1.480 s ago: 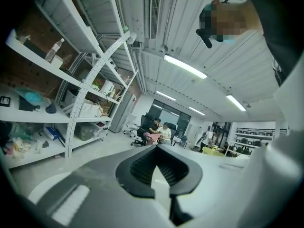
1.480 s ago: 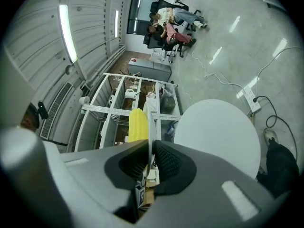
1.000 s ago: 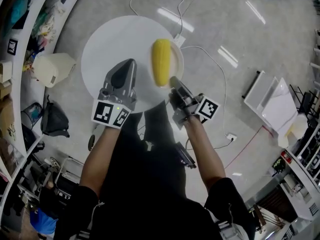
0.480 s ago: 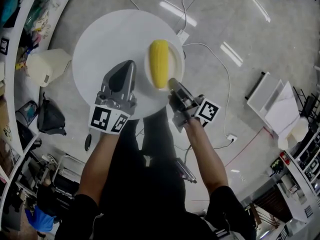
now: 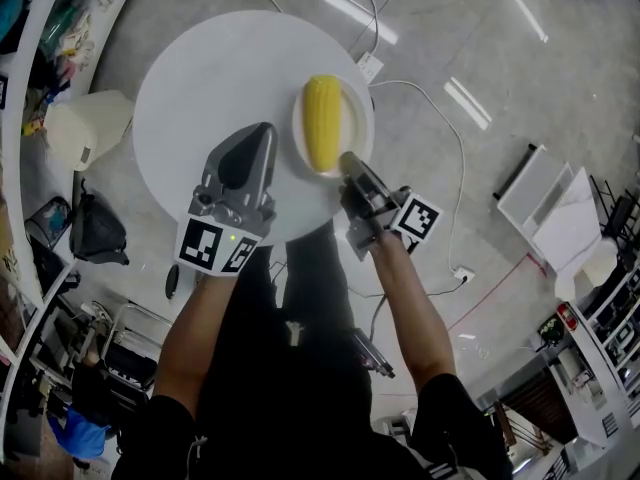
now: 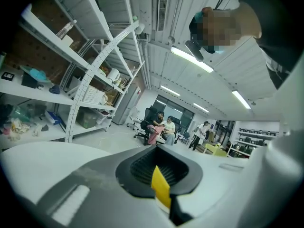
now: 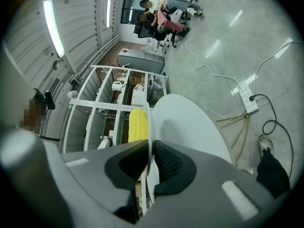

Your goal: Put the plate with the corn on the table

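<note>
Head view: your right gripper has its jaws nearly together, pinching the near rim of the plate. The corn lies lengthwise on the plate, at the right side of the round white table. The plate's right rim seems to reach past the table's edge. If you let go there, it could tip off toward the floor and the cables below. Your left gripper hangs over the near part of the table, beside the plate but apart from it, and gives no support.

Left gripper view: its jaws are together and hold nothing of the task. A yellow strip shows at the seam, and what it is can't be made out. The camera looks up at the ceiling and shelves, so this view won't help you place anything.

Right gripper view: the plate is seen edge-on, clamped between the pads, with the tabletop just beyond and a shadow on it. It looks to be held slightly above the surface. With one narrow grip on the rim, the plate may swing in the pads and the corn may roll off.

Compared with a second ago, the table fills more of the head view and sits further left. The plate is in much the same spot at the table's right side. Your grip and your left gripper have barely changed.
</note>
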Tool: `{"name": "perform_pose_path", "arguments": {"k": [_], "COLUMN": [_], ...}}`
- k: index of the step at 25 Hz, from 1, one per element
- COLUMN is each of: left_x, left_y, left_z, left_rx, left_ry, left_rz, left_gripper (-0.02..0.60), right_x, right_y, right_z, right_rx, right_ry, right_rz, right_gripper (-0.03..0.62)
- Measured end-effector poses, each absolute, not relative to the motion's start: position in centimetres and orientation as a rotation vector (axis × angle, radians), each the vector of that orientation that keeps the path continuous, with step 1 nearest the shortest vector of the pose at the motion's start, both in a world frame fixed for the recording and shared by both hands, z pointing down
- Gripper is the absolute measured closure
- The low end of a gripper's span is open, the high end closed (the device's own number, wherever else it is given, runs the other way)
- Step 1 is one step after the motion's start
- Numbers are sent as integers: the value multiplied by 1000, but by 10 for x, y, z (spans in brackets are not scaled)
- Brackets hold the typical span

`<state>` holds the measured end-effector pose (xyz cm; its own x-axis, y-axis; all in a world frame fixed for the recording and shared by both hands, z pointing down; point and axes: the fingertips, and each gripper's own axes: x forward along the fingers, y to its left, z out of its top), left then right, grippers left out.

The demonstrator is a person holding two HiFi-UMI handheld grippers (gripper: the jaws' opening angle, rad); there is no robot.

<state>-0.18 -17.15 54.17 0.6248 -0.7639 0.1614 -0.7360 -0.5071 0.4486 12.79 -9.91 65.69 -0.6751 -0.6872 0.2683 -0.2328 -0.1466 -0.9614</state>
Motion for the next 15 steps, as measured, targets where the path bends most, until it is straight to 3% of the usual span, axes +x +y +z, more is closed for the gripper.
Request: {"name": "perform_pose_path", "arguments": {"k": [15], "left_x": [0], "left_y": [-174], "left_z": [556], "left_rx": [2343], "left_ry": [-1183], "left_rz": [-83], "left_gripper": [578], "right_x": [123], "right_y": [-104], "right_z": [683], "right_rx": [-1074], "right_ry": [1791], "right_rz": [-1983], "right_gripper": [553]}}
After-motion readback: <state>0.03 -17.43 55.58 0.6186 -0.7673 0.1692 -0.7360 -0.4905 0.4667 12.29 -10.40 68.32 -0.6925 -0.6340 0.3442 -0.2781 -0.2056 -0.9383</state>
